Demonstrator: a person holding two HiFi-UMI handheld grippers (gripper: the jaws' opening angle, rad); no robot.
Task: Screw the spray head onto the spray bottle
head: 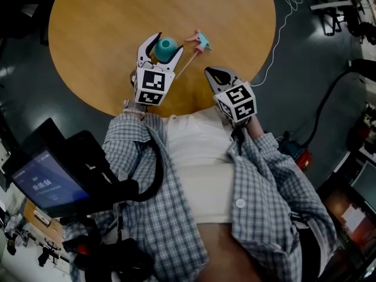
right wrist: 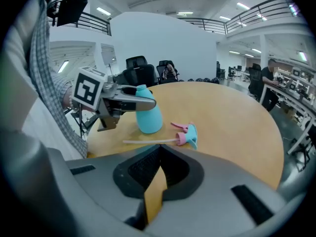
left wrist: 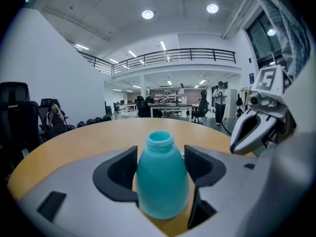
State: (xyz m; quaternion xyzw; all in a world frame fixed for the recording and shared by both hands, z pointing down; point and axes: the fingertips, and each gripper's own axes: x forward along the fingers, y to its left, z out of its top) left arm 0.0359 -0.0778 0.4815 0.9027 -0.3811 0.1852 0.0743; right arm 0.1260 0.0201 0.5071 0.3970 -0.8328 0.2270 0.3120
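Observation:
A teal spray bottle stands upright and uncapped on the round wooden table, near its front edge. My left gripper has a jaw against each side of the bottle, so it is shut on it. In the right gripper view the left gripper's fingers cross the bottle. The pink and teal spray head lies on its side to the right of the bottle, its white tube pointing back toward me. My right gripper hovers at the table edge, shut and empty.
The table's near edge runs just under both grippers. A dark screen on a stand sits low at the left beside the person. A white cable trails on the floor to the right. Office chairs stand beyond the table.

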